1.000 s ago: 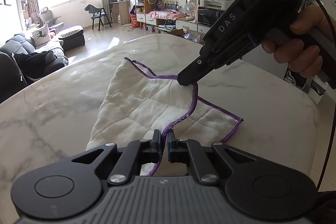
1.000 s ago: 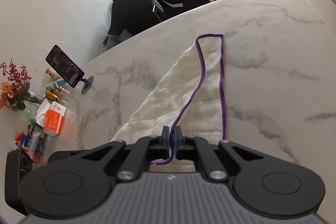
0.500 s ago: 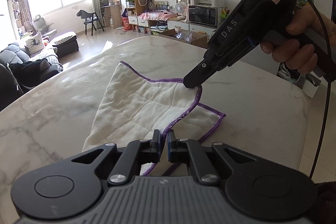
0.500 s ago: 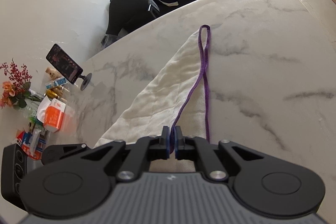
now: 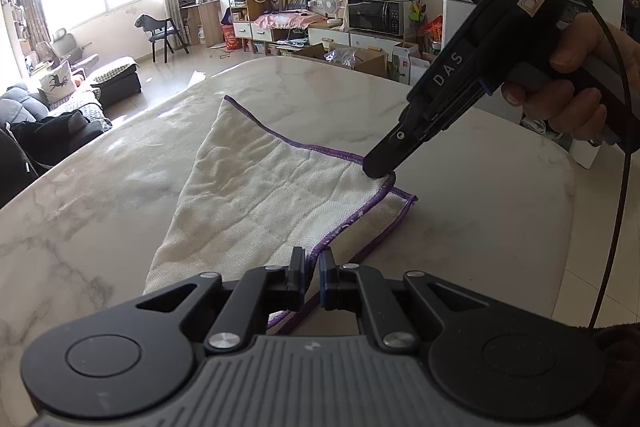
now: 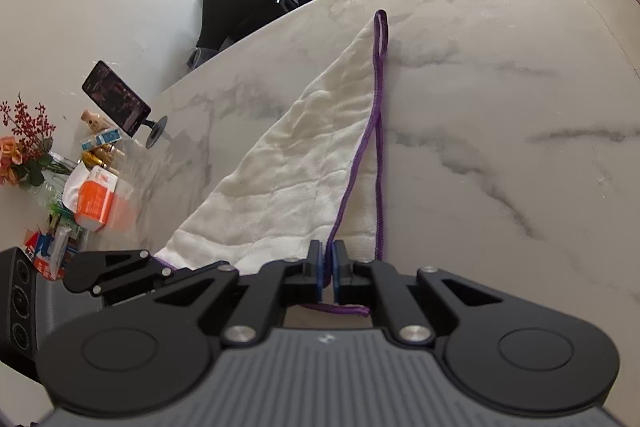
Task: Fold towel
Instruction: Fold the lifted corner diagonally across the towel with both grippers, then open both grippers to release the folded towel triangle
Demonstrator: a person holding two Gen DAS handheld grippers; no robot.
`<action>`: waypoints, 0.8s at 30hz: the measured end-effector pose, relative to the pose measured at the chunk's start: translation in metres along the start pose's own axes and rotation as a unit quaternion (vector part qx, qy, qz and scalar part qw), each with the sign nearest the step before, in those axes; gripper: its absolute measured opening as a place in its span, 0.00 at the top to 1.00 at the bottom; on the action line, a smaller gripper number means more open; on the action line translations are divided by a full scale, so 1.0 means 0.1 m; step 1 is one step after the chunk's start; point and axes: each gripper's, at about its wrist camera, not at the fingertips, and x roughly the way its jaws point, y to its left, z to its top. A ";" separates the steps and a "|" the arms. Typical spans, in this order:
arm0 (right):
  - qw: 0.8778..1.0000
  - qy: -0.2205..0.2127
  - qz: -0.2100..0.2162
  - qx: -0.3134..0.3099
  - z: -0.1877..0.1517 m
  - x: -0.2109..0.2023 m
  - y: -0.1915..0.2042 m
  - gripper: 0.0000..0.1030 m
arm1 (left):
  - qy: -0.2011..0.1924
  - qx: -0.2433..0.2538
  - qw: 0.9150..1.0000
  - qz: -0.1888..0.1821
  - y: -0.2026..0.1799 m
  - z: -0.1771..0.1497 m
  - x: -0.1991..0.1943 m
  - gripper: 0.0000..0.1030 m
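A cream towel [image 5: 260, 199] with purple hem lies folded over itself on the marble table [image 5: 100, 195]. My left gripper [image 5: 313, 259] is shut on the near corner of its upper layer. My right gripper [image 5: 378, 173] is shut on the other corner of that layer, low over the lower layer's edge. In the right wrist view the towel [image 6: 304, 163] runs away from my right gripper [image 6: 328, 259], the two purple hems nearly aligned. The left gripper [image 6: 116, 271] shows at lower left there.
A phone on a stand [image 6: 120, 103], bottles, boxes and flowers [image 6: 24, 151] crowd one end of the table. The table's edge [image 5: 568, 187] lies just right of the towel. A sofa [image 5: 44, 123] and living room furniture stand beyond.
Both grippers have carried the upper layer's edge toward the lower layer's edge, so the exposed strip of lower layer has narrowed. Both remain shut.
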 end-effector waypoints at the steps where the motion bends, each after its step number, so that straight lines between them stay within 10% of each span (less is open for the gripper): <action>1: 1.000 0.000 -0.001 -0.002 -0.01 -0.01 0.00 0.95 | 0.000 0.001 1.000 -0.002 0.00 0.00 0.00 0.94; 10: 1.000 0.012 -0.023 -0.014 -0.10 0.04 -0.04 0.95 | 0.023 0.029 0.999 -0.013 -0.02 -0.06 0.09 0.86; 14: 0.999 0.016 -0.039 -0.028 -0.13 0.07 -0.05 0.95 | 0.020 0.031 0.999 -0.012 0.02 -0.05 0.08 0.54; 24: 0.994 0.007 -0.073 -0.084 -0.15 0.05 0.09 0.77 | 0.020 -0.044 0.998 0.028 0.45 -0.01 0.11 0.54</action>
